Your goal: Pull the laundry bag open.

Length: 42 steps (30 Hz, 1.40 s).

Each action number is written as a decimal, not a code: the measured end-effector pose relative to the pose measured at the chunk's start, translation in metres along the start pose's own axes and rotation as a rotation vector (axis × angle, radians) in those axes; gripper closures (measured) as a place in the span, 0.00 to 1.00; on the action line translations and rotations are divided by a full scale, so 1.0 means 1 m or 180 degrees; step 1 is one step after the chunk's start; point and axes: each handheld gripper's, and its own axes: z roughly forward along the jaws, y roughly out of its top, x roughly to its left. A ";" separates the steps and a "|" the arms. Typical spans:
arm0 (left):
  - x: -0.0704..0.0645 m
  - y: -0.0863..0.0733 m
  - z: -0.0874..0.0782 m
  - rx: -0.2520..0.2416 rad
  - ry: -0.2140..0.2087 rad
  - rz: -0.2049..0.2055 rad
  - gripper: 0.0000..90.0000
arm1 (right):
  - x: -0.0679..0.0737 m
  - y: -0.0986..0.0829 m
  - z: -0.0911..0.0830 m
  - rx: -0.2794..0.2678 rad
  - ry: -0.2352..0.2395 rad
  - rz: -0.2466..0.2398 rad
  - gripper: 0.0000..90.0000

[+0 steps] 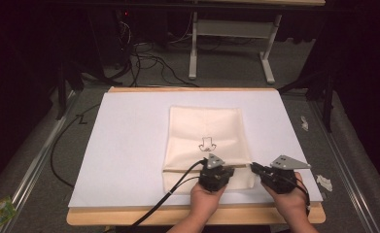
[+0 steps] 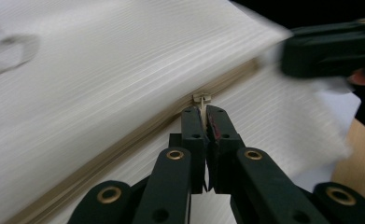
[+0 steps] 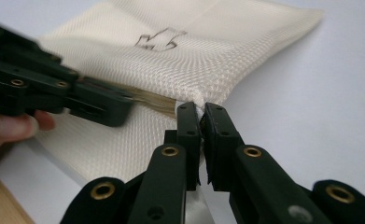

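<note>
My left gripper [image 2: 203,112] pinches the zipper pull [image 2: 201,99]; my right gripper [image 3: 200,112] clamps the pouch [image 1: 204,131] edge near the worktop's front, bracing it.

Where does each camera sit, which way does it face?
High view: above the person's side, facing forward and down on the cream pouch; both hands, left hand-held gripper, right hand-held gripper.
Left gripper view: rides the left hand-held gripper, jaws shut on the zipper pull.
Right gripper view: rides the right hand-held gripper, pinching the pouch's edge.
Shared: pouch, zipper seam.

Crumpled paper scraps [image 1: 324,182] lie on grey floor [image 1: 32,174] beside the table.
</note>
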 end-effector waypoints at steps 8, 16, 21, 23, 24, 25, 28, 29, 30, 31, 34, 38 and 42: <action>0.050 -0.006 -0.057 0.0146 0.0410 -0.0102 0.97 | -0.032 -0.012 -0.010 -0.0058 -0.0101 0.0334 0.96; 0.101 -0.011 -0.122 0.0382 0.0688 0.0013 0.97 | -0.044 -0.017 -0.014 -0.0073 -0.0118 0.0465 0.96; 0.106 -0.029 -0.124 0.0404 0.0615 0.0305 0.97 | -0.031 -0.013 -0.008 -0.0021 -0.0158 0.0342 0.96; 0.110 -0.029 -0.124 0.0421 0.0513 0.0342 0.96 | -0.034 -0.015 -0.009 0.0009 -0.0141 0.0344 0.95; 0.110 -0.029 -0.124 0.0421 0.0513 0.0342 0.96 | -0.034 -0.015 -0.009 0.0009 -0.0141 0.0344 0.95; 0.110 -0.026 -0.125 0.0389 0.0524 0.0399 0.96 | -0.035 -0.017 -0.009 0.0020 -0.0136 0.0337 0.95; 0.114 -0.024 -0.127 0.0340 0.0537 0.0345 0.96 | -0.035 -0.020 -0.005 0.0071 -0.0088 0.0350 0.94; 0.114 -0.024 -0.128 0.0344 0.0538 0.0344 0.96 | -0.033 -0.020 -0.004 0.0083 -0.0075 0.0331 0.94; 0.114 -0.024 -0.128 0.0329 0.0549 0.0322 0.96 | -0.033 -0.020 -0.004 0.0083 -0.0075 0.0331 0.94; 0.114 -0.023 -0.131 0.0252 0.0574 0.0312 0.94 | -0.032 -0.019 -0.004 0.0079 -0.0076 0.0303 0.91; 0.116 -0.021 -0.137 0.0116 0.0607 0.0275 0.77 | -0.031 -0.018 -0.005 0.0043 -0.0044 0.0263 0.79; 0.122 -0.014 -0.155 -0.0109 0.0799 0.0425 0.52 | -0.029 -0.013 -0.011 -0.0094 -0.0029 0.0176 0.51; 0.130 -0.006 -0.181 -0.0335 0.1029 0.0645 0.22 | -0.033 -0.010 -0.018 -0.0236 -0.0261 0.0196 0.22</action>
